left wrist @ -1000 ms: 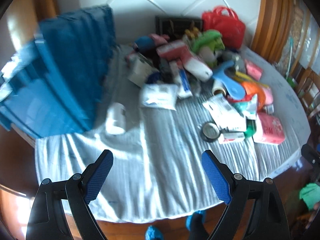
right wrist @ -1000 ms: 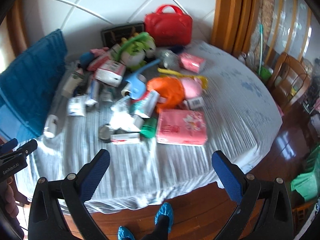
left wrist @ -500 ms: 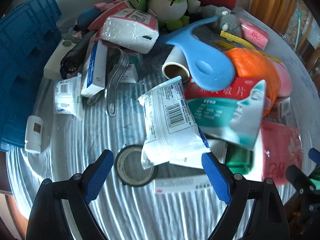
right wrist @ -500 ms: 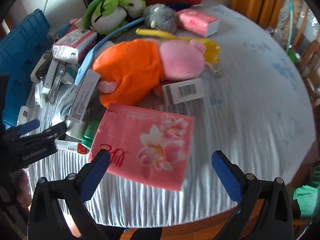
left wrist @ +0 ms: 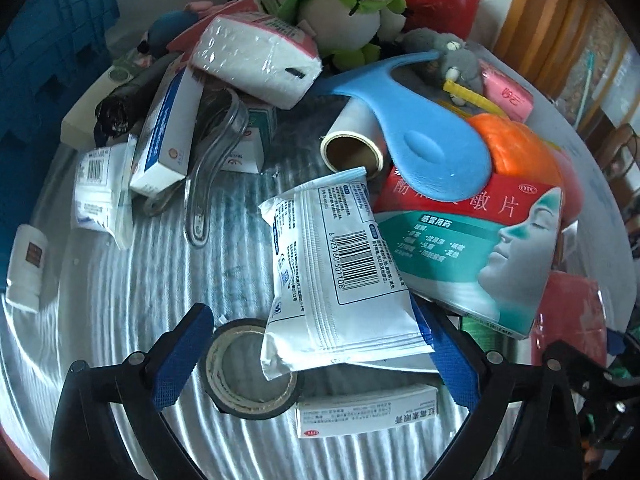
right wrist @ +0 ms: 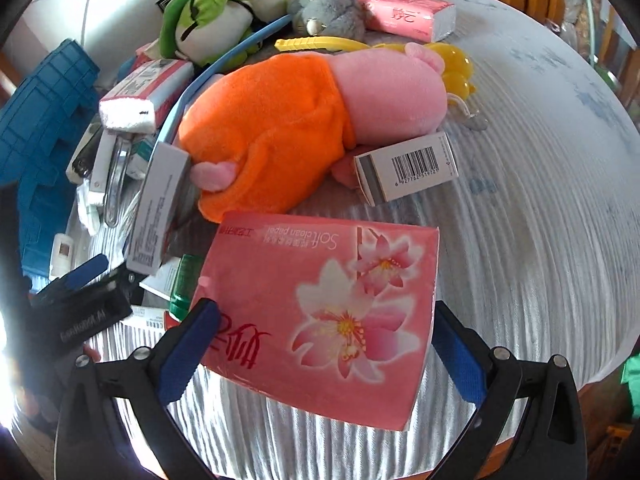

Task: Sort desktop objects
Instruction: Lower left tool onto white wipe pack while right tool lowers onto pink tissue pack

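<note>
Straddling the pink tissue pack (right wrist: 320,312) near the table edge (right wrist: 560,240), right gripper (right wrist: 320,352) jaws stood spread; left gripper (left wrist: 312,360) jaws likewise flanked the white packet (left wrist: 336,280).

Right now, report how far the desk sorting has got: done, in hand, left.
Done: nothing looks sorted yet; the plush toys, boxes and packets lie in one heap on the table.
In hand: the right tool is open around the pink tissue pack; the left tool is open over the white packet and tape roll.
Left: practically the whole heap.
</note>
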`<state>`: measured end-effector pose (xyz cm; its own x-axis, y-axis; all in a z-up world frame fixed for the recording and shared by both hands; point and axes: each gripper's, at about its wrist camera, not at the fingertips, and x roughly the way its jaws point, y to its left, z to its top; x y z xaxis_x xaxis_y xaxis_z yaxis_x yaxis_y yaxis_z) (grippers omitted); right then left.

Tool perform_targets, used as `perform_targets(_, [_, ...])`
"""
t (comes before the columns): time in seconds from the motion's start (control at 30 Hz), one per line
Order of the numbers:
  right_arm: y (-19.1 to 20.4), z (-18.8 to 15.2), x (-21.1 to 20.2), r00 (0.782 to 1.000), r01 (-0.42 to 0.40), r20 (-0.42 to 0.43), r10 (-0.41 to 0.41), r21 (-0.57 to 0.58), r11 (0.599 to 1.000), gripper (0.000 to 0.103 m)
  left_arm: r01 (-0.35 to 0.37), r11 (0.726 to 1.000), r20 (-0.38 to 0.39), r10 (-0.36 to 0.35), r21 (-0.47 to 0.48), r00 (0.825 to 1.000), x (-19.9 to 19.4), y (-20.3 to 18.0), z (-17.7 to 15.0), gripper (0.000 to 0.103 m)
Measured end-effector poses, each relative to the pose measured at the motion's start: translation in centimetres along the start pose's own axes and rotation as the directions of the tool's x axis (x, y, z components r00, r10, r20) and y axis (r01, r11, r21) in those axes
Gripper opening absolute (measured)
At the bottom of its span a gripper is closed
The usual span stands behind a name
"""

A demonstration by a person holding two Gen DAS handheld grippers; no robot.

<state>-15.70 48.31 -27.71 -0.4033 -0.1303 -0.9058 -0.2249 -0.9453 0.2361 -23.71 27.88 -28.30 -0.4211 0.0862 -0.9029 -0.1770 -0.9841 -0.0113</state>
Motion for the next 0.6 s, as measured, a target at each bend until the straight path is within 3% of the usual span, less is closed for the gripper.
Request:
perform_targets(0.2, [2.0,-0.2,-0.3,0.997,0.078,-0.008,-0.079,-0.058,0.995,0.103,-0.01,1.0,-0.009,0.01,0.024,1.0,0.5,0.6,0.7,0.103])
perform_targets(0.3, [1.5,-0.2,-0.1,0.998,0.056,-0.001,-0.056,-0.015,0.998,0.103,-0.028,0.999,-0.034,0.029,0.034,0.999,1.6,0.3,1.3,0.102])
perform_targets(0.43, [1.9,-0.1,-0.4,0.997,0.071,-0.032,-0.071,-0.015,0.997,0.103,-0.028,0.999,-0.052,0.03,0.035,0.998,2.1,0.4,0.9,0.094])
perform_targets(0.6, [3.5,0.0,-0.4,0.991,0.136,-0.004,-0.137,-0.055,0.989,0.103,-0.029,0.999,-0.04,0.031,0.037,0.999,1.5,1.0,-0.3,0.086])
